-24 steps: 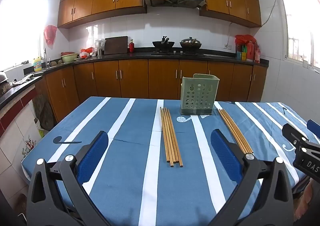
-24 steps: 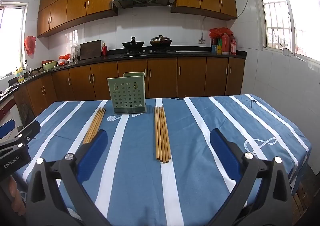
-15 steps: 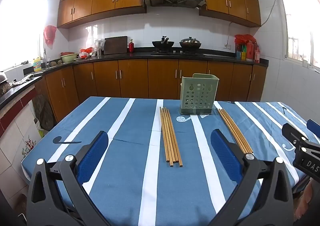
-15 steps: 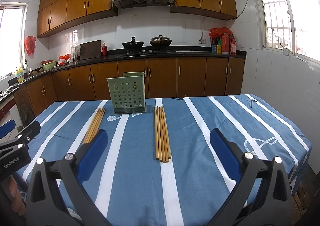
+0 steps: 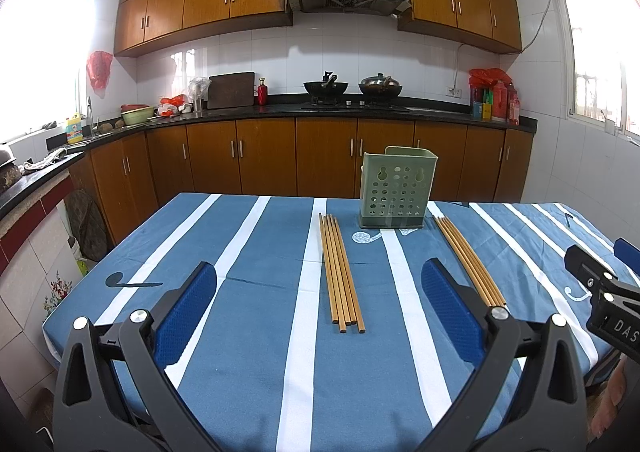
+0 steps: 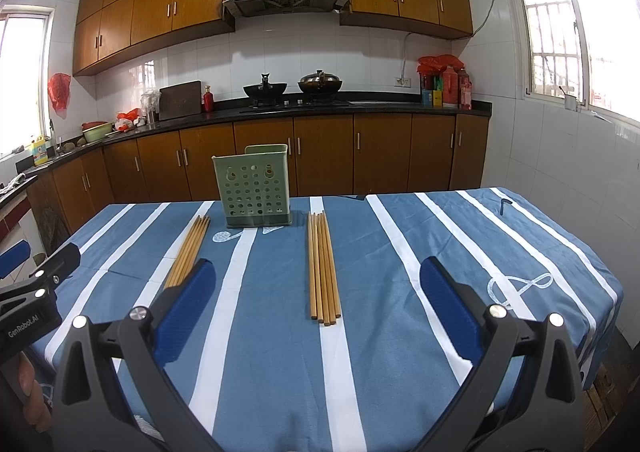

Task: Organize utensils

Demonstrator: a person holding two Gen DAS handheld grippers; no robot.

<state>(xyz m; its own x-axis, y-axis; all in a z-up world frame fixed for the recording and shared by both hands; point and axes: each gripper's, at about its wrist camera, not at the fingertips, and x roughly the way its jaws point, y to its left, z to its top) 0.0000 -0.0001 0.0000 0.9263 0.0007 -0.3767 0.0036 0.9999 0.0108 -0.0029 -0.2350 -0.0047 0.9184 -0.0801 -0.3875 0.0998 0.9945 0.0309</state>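
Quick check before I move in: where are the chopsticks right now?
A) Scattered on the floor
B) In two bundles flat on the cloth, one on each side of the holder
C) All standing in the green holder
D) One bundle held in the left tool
B: one chopstick bundle lies left of the green holder, the other bundle right of it, both flat on the striped tablecloth.

The left gripper (image 5: 320, 284) and the right gripper (image 6: 316, 280) both stand wide open, empty, pointing toward 12 o'clock, tilted slightly down.

Bright daylight; windows (image 5: 600, 51) blown out; sharp focus; fisheye-bent edges
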